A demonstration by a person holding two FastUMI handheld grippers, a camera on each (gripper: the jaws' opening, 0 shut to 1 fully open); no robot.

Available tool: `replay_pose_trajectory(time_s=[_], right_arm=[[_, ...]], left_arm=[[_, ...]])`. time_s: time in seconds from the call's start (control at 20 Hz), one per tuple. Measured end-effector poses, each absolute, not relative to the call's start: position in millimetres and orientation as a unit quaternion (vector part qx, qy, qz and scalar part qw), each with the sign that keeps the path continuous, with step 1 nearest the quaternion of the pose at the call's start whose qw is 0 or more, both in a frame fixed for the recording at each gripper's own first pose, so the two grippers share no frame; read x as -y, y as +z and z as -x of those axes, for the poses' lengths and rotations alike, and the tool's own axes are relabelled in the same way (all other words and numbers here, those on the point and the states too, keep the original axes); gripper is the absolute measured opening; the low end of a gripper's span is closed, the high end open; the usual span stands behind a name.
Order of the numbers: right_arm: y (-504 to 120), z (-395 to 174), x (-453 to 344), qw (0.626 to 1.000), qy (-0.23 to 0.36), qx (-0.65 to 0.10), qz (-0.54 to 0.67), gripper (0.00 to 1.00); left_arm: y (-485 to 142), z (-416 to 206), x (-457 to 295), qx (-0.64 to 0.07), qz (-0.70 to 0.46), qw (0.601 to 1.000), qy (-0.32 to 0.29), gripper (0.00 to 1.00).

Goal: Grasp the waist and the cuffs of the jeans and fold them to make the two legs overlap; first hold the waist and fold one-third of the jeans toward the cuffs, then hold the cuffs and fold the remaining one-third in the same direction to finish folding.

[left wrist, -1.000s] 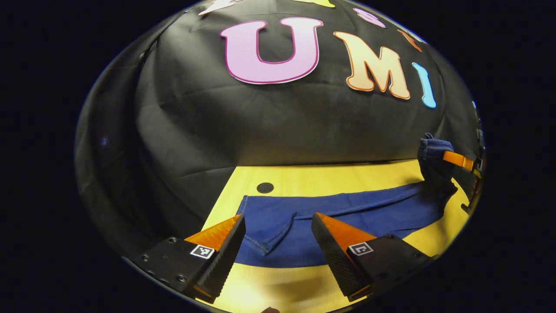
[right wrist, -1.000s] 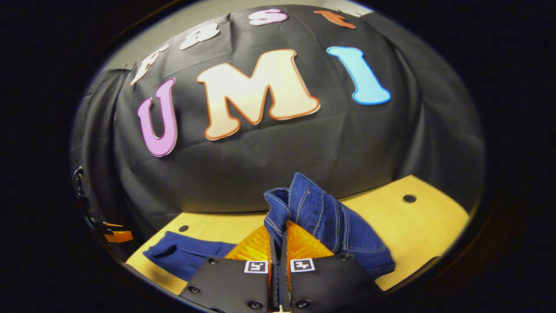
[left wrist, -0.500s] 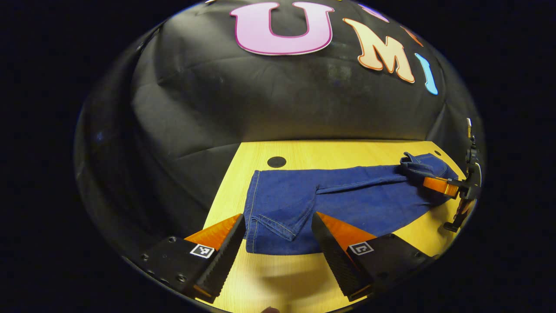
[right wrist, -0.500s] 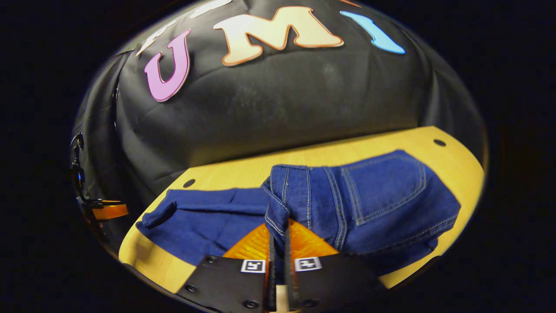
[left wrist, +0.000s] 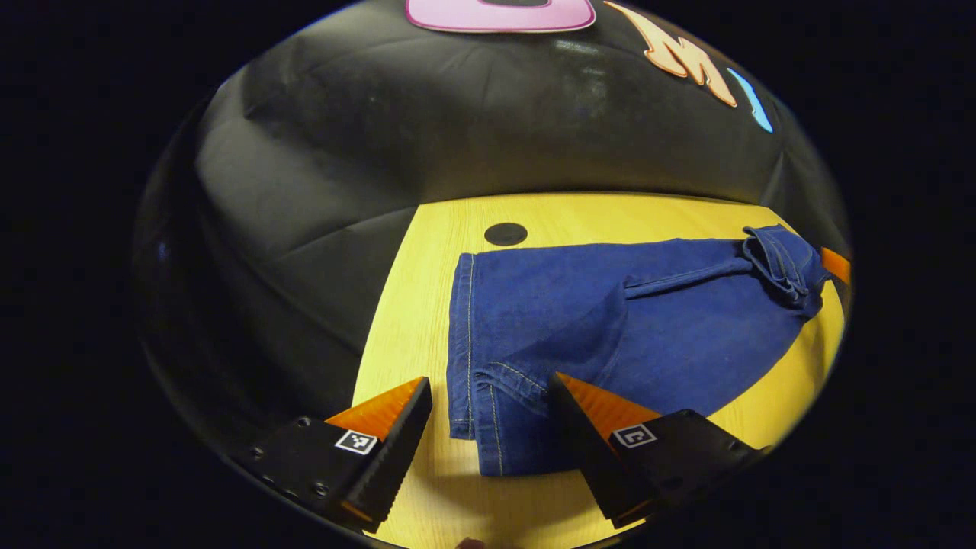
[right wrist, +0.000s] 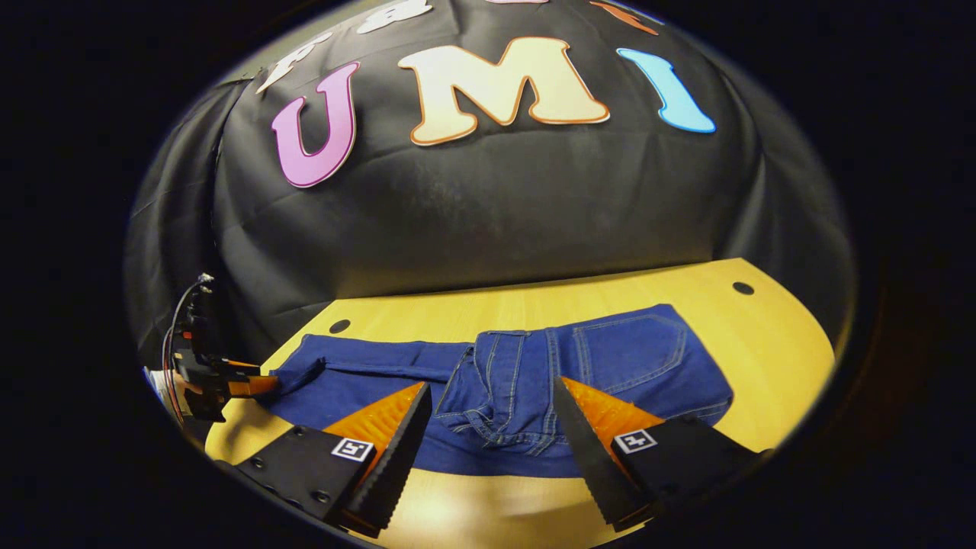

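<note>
Letting go is the fresh change: the right gripper [right wrist: 488,427], which half a second ago was clamped on the bunched waist [right wrist: 496,396] of the jeans [right wrist: 633,358], now has its jaws wide apart above that same bunch, nothing between them; the waist has dropped onto the denim and lies rumpled just ahead of the fingertips; the left gripper [left wrist: 488,415] has its jaws apart as before, but it has come lower and nearer, so that the cuffs [left wrist: 488,412] sit right between and just beyond its fingers; the jeans lie flat along the yellow table [left wrist: 427,305], legs stacked one on the other, waist end toward the right gripper, cuff end toward the left; judged from this, the legs-overlap fold looks done and the thirds folding has not yet begun, with the waist needing a new, squarer hold first; hard to make out: whether the lower leg lines up fully under the upper, since the top layer covers it; in the left gripper view the far waist end runs to the picture's rim and is cut short; in the right gripper view the left gripper shows small and dim near the cuff end
</note>
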State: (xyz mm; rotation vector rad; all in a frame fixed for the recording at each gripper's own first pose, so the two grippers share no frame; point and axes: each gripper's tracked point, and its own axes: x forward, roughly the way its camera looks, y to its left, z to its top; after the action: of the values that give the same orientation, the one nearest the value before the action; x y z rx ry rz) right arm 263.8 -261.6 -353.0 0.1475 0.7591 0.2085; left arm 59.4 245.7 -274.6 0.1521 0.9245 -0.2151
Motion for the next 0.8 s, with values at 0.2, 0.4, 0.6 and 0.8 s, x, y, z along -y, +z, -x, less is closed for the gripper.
replay_pose_trajectory(time_s=[0.2, 0.4, 0.6, 0.8], right_arm=[[-351.5, -264.9, 267.1, 0.922, 0.102, -0.368, -0.061, 0.98], [-349.9, -266.3, 268.7, 0.921, 0.095, -0.372, -0.066, 0.98], [-350.7, -266.8, 270.4, 0.921, 0.097, -0.372, -0.069, 0.98], [-328.9, -269.1, 290.1, 0.929, 0.1, -0.349, -0.068, 0.98]], left_arm=[[-283.4, -62.5, -237.1, -0.457, -0.028, 0.878, -0.136, 0.94], [-283.0, -59.1, -211.2, -0.464, 0.007, 0.872, -0.158, 0.35], [-281.9, -61.8, -209.9, -0.463, 0.009, 0.876, -0.138, 0.04], [-260.9, -67.0, -197.5, -0.458, -0.007, 0.878, -0.141, 0.0]])
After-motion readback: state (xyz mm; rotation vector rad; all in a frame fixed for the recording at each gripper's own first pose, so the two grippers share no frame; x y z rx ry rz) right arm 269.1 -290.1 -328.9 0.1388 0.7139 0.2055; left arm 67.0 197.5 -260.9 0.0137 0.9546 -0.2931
